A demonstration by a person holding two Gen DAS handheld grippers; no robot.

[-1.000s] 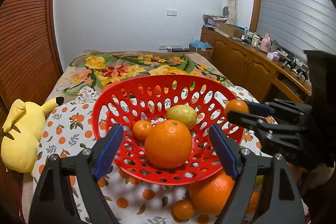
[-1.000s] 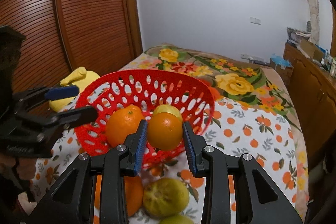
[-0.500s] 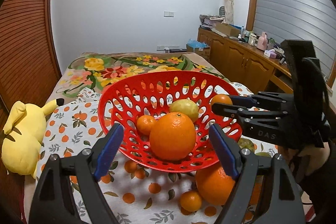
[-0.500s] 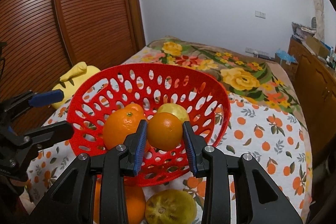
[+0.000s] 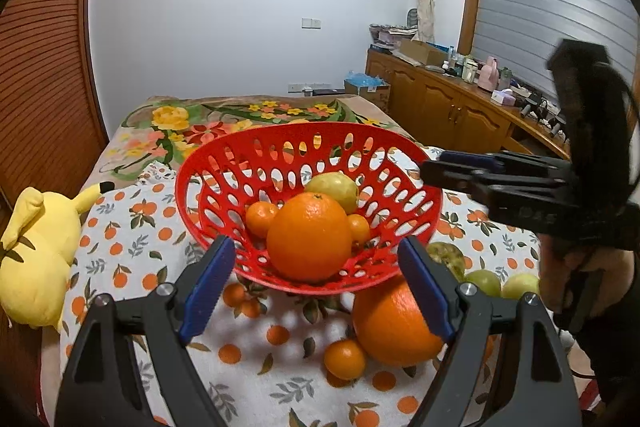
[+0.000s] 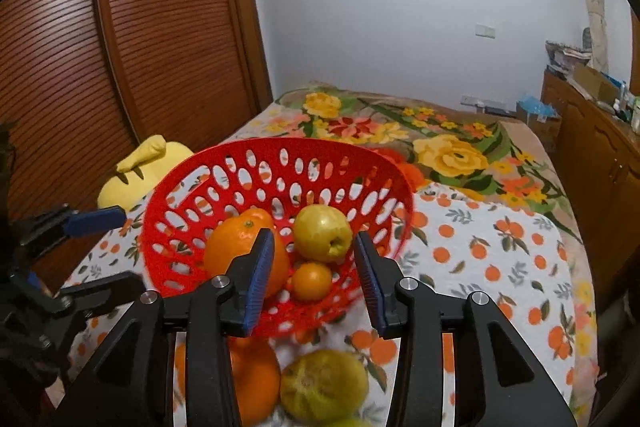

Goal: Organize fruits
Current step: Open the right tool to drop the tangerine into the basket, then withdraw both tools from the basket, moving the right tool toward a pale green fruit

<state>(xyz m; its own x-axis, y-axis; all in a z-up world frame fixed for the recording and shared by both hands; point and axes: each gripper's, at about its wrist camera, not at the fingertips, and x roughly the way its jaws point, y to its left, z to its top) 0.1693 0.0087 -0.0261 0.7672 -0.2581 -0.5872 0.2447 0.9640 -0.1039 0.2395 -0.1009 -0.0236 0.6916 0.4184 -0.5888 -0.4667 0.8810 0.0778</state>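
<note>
A red slotted basket (image 5: 304, 131) (image 6: 280, 145) stands on the orange-print cloth. It holds a big orange (image 5: 308, 239) (image 6: 236, 247), a yellow-green fruit (image 5: 334, 187) (image 6: 322, 233) and two small oranges (image 5: 260, 219) (image 5: 359, 227). My right gripper (image 6: 314, 241) (image 5: 460, 167) hangs over the basket's near rim. Its jaws are opening, and a small orange (image 6: 312, 281) lies loose in the basket below them, touched by neither pad. My left gripper (image 5: 316, 251) (image 6: 92, 219) is open and empty in front of the basket.
On the cloth beside the basket lie a large orange (image 5: 392, 323), a mandarin (image 5: 345, 359) and greenish-yellow fruits (image 5: 448, 255) (image 6: 324, 383). A yellow plush toy (image 5: 36, 255) sits at the left. Wooden cabinets (image 5: 440, 107) line the right wall. A hand (image 5: 580, 267) holds the right gripper.
The right gripper's jaws have parted and let go of the small orange, which now rests in the basket. The left gripper has shifted a little, still open.
</note>
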